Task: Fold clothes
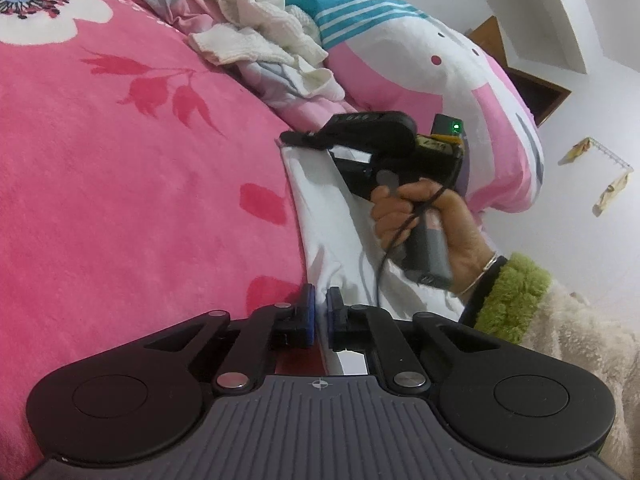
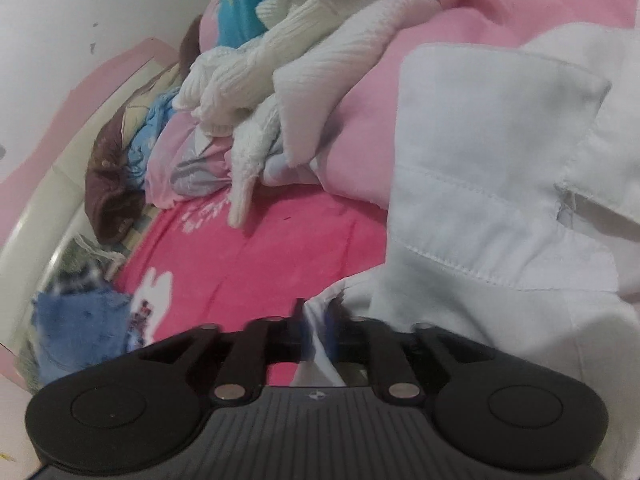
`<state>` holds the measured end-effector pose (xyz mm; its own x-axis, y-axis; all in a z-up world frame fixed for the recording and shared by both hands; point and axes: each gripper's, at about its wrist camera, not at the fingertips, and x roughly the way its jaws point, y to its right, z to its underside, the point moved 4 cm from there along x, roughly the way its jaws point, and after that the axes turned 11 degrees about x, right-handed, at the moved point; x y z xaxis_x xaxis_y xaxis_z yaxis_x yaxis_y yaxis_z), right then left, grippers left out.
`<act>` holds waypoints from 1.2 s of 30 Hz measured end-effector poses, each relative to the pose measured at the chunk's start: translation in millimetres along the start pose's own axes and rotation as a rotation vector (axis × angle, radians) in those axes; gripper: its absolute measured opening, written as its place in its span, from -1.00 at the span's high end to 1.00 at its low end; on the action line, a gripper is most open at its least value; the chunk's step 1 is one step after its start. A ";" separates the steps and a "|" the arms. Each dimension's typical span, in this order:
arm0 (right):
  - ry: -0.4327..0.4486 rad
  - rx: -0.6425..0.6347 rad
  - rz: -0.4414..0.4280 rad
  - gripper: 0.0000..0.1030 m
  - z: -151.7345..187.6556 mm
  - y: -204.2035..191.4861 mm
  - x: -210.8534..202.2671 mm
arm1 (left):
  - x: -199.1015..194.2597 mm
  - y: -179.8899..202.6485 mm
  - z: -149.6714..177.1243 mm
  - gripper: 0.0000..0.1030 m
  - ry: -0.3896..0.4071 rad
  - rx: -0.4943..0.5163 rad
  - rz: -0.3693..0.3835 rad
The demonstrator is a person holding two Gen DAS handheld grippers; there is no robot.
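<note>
A white shirt [image 1: 332, 220] lies along the right edge of the pink flowered blanket [image 1: 120, 160]. My left gripper [image 1: 320, 312] is shut on the shirt's near edge, and the cloth runs between its blue pads. Farther along the same edge, a hand [image 1: 420, 220] holds my right gripper [image 1: 288, 138], its tip at the shirt's far corner. In the right wrist view, the white shirt [image 2: 480, 160] fills the right side with a stitched hem showing. A fold of it lies between the fingers of my right gripper [image 2: 317, 320], whose jaws stand a little apart in a blurred picture.
A white knit sweater [image 1: 256, 20] [image 2: 280, 92] is heaped with other clothes at the far side of the bed. A pink, white and blue cartoon quilt [image 1: 420, 52] lies beside the shirt. A brown garment [image 2: 108, 184] and a blue cloth [image 2: 76, 328] lie by the bed's edge.
</note>
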<state>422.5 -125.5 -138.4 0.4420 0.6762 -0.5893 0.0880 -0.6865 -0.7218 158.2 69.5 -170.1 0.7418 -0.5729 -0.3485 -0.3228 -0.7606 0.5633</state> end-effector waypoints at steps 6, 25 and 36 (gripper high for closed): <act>0.079 -0.046 0.080 -0.31 -19.6 -22.8 -74.2 | 1.4 -6.1 -0.5 0.89 0.005 -0.041 0.028; 0.377 -0.356 0.293 -0.36 1.2 -21.0 -371.4 | 11.6 55.7 -85.3 -0.08 0.109 0.053 -0.028; 0.248 -0.317 0.261 -0.29 -69.1 22.6 -194.4 | 212.1 34.6 -176.7 -0.39 -0.133 0.008 -0.066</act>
<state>400.3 -291.0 -15.0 0.6818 0.4126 -0.6041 0.1967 -0.8988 -0.3918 408.2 -24.4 -92.2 0.6775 -0.5562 -0.4813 -0.2807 -0.8003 0.5298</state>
